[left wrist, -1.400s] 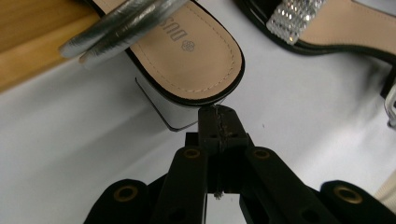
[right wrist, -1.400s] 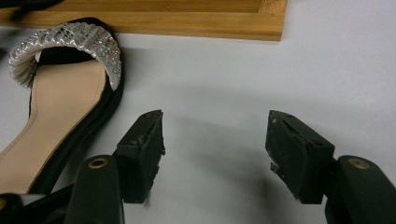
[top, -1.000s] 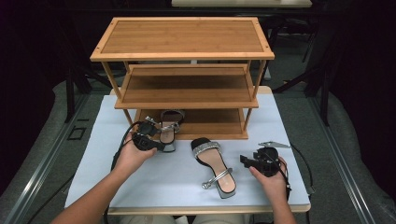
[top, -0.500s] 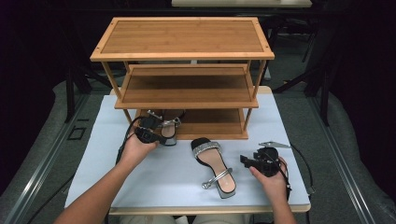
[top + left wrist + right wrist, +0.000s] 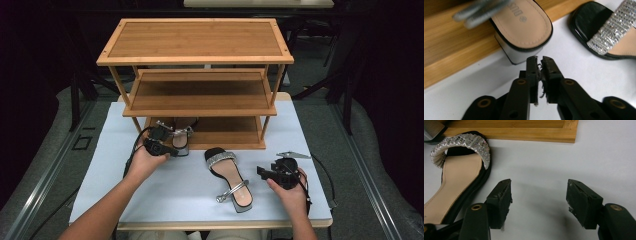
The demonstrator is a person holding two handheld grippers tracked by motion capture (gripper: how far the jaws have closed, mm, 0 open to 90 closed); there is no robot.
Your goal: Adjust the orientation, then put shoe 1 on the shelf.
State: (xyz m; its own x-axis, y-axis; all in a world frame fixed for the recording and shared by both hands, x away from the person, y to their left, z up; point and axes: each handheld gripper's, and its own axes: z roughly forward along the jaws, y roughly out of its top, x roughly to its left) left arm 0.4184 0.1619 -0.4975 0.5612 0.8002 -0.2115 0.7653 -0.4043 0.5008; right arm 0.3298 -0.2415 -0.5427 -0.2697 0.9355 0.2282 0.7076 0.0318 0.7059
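Nearest to the person, the right tool (image 5: 265,172) rests on the white counter (image 5: 115,165) with its jaws spread wide and nothing between them; the right hand (image 5: 290,192) lies low near the front edge. Just left of it lies the second sandal (image 5: 229,177), flat on its sole, the glittering strap (image 5: 466,142) toward the rack (image 5: 195,75). Further away, the left hand (image 5: 145,162) reaches forward with the wrist nearly level, and the left tool (image 5: 539,63) points at the first sandal (image 5: 177,137), whose block heel (image 5: 520,53) stands at the front edge of the bottom shelf (image 5: 225,135). Its jaws have just been opening and stand only slightly apart, with nothing between them, so this sandal is released. I judge that both sandals are light, with a stiff sole and soft, thin straps that can slip. The heel or the sole edge seems the best place to take hold.
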